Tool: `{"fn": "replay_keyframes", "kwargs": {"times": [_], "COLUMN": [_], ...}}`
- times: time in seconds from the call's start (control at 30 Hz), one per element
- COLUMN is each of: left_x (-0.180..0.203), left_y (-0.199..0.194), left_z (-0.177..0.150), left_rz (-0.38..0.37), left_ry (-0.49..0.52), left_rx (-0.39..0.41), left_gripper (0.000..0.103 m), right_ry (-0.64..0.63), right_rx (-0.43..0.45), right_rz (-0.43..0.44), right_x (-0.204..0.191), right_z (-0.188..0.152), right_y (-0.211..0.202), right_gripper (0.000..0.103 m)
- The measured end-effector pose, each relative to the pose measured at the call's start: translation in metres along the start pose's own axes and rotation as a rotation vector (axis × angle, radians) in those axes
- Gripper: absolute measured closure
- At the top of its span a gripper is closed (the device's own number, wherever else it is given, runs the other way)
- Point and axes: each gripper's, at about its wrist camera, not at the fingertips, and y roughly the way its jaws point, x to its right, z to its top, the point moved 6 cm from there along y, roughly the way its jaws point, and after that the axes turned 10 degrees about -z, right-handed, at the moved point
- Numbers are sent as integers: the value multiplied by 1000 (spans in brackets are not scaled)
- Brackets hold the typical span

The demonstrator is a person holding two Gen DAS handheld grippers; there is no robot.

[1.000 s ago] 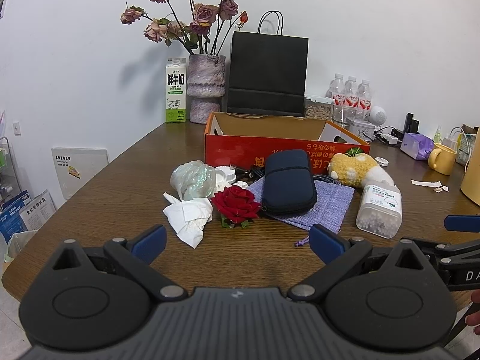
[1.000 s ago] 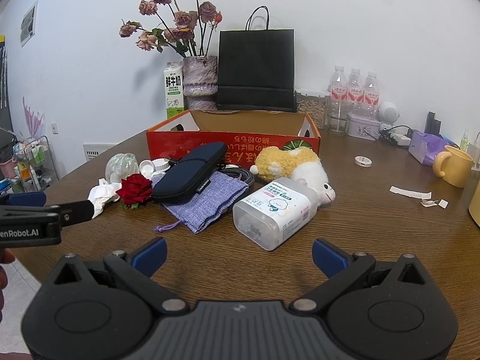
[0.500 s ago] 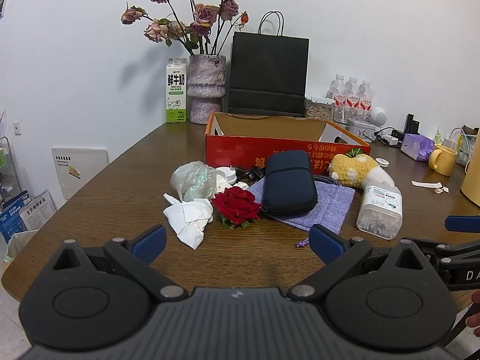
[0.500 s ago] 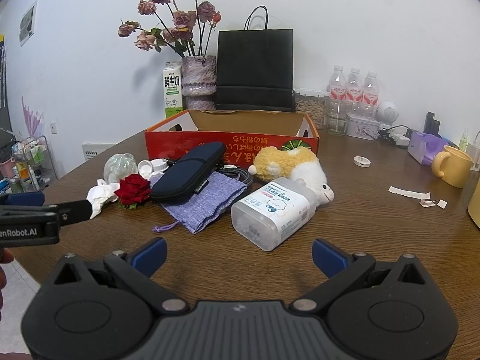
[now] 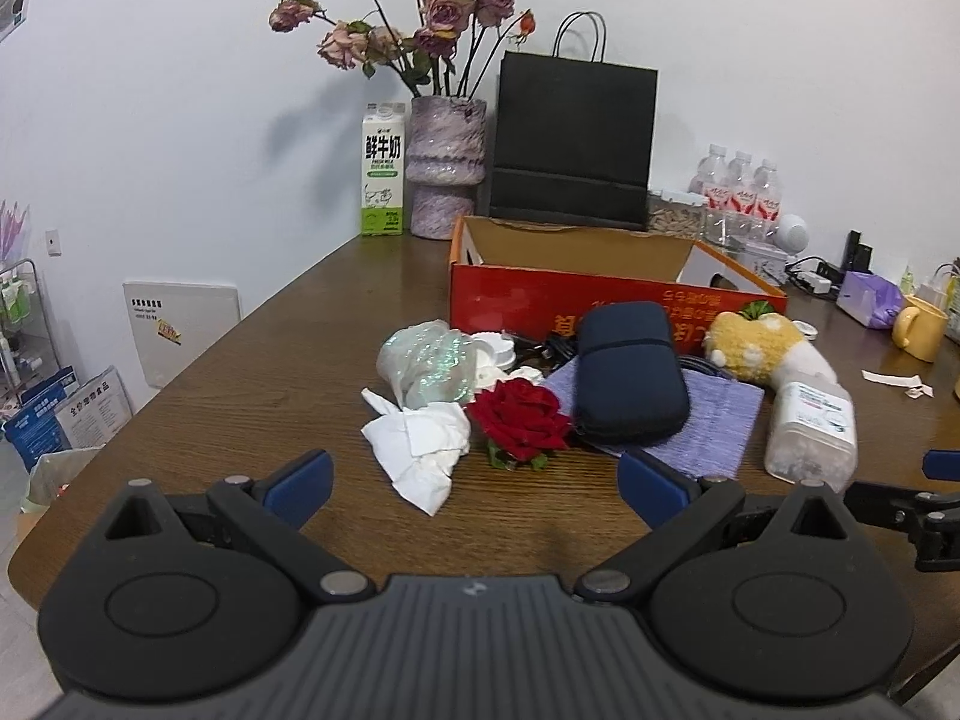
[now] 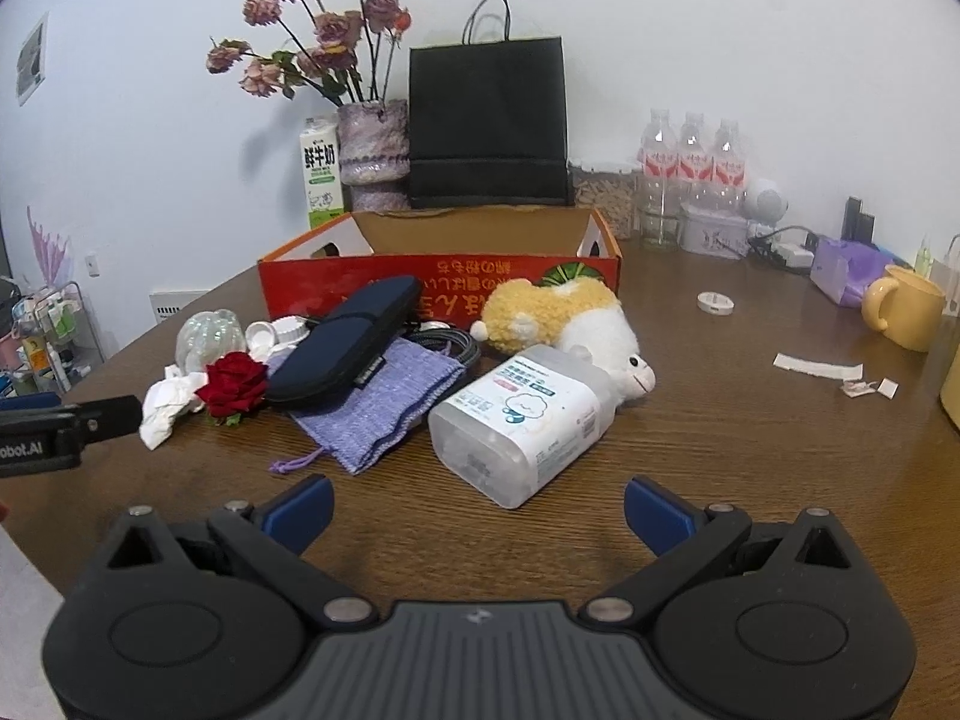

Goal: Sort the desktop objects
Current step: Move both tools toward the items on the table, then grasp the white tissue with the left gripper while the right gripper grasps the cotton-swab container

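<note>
A clutter lies on the brown table in front of an open red cardboard box (image 5: 540, 294) (image 6: 432, 282). It holds a crumpled white tissue (image 5: 420, 450), a red rose (image 5: 519, 420) (image 6: 233, 384), a navy zip case (image 5: 627, 378) (image 6: 345, 345) on a purple cloth pouch (image 5: 714, 426) (image 6: 384, 402), a yellow and white plush toy (image 5: 762, 348) (image 6: 564, 324), and a clear plastic jar (image 5: 810, 426) (image 6: 522, 420) on its side. My left gripper (image 5: 474, 483) is open and empty, short of the tissue and rose. My right gripper (image 6: 477, 507) is open and empty, just short of the jar.
A shiny crumpled bag (image 5: 426, 366) and white lids (image 5: 495, 351) lie by the box. A milk carton (image 5: 382, 177), flower vase (image 5: 445, 165), black paper bag (image 5: 573, 141) and water bottles (image 6: 690, 174) stand at the back. A yellow mug (image 6: 903, 309) is at the right.
Both grippers have drifted slightly; the right one has moved a little closer to the jar. Nothing on the table has moved.
</note>
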Motion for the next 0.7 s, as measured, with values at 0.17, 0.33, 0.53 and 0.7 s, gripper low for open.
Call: {"fn": "replay_keyframes", "kwargs": {"times": [0.17, 0.33, 0.53, 0.7], "left_x": [-11, -27, -43, -50], "left_y": [17, 34, 53, 65], "left_z": [3, 8, 13, 13], "left_rz": [23, 53, 81, 79], "left_ry": [1, -6, 10, 33], "left_rx": [-35, -63, -100, -128], "left_gripper": [0, 0, 4, 16], "right_ry": [6, -1, -13, 14], "right_rx": [-32, -46, -63, -87], "right_rz": [-16, -37, -94, -168], "right_x": [3, 0, -11, -13], "right_z": [3, 12, 27, 37], "right_y": [19, 36, 57, 77], "right_gripper": [0, 0, 0, 0]}}
